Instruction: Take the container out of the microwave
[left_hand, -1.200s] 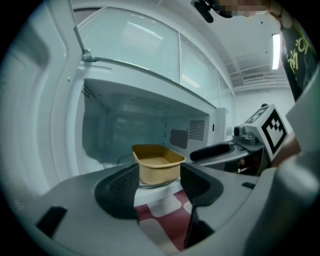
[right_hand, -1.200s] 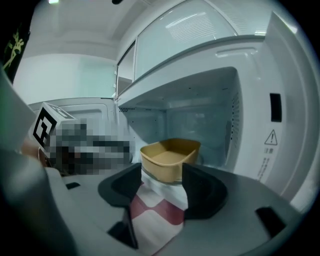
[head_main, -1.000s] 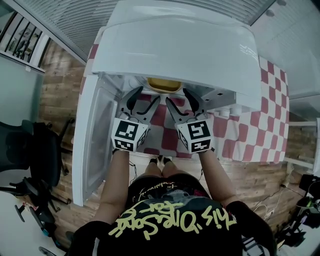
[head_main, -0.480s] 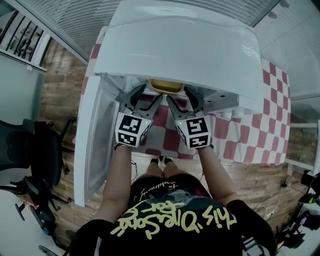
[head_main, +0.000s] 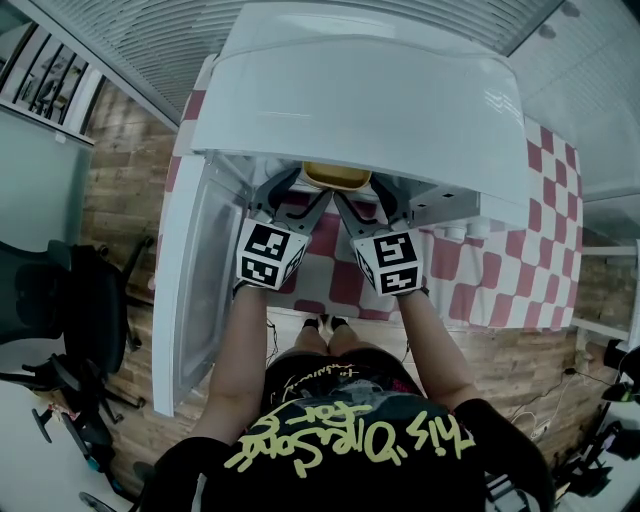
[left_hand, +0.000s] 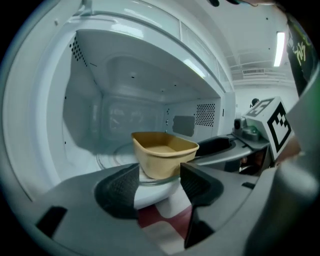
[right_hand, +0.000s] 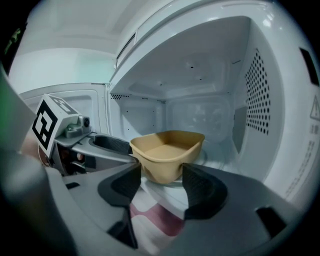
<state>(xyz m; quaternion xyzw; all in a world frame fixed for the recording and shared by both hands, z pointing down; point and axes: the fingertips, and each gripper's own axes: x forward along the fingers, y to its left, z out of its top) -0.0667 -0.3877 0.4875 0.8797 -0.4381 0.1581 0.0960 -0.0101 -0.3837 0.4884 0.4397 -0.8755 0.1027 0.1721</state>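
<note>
A shallow tan container (head_main: 337, 176) sits on the glass turntable (left_hand: 111, 152) inside the open white microwave (head_main: 360, 90). In the head view only its front rim shows under the microwave's top. My left gripper (head_main: 296, 194) is open at the cavity mouth, left of the container. My right gripper (head_main: 366, 198) is open at the mouth on the right. In the left gripper view the container (left_hand: 162, 152) stands just beyond the open left gripper (left_hand: 159, 183), untouched. The right gripper view shows the container (right_hand: 167, 152) likewise just past the open right gripper (right_hand: 159, 183).
The microwave door (head_main: 190, 270) hangs open to the left, beside my left arm. A red and white checked cloth (head_main: 500, 270) covers the table under the microwave. The perforated right cavity wall (right_hand: 257, 95) is close to my right gripper. An office chair (head_main: 70, 300) stands at far left.
Both grippers have moved forward to the microwave's mouth, closer to the container. Their jaws stay open and the container has not moved.
</note>
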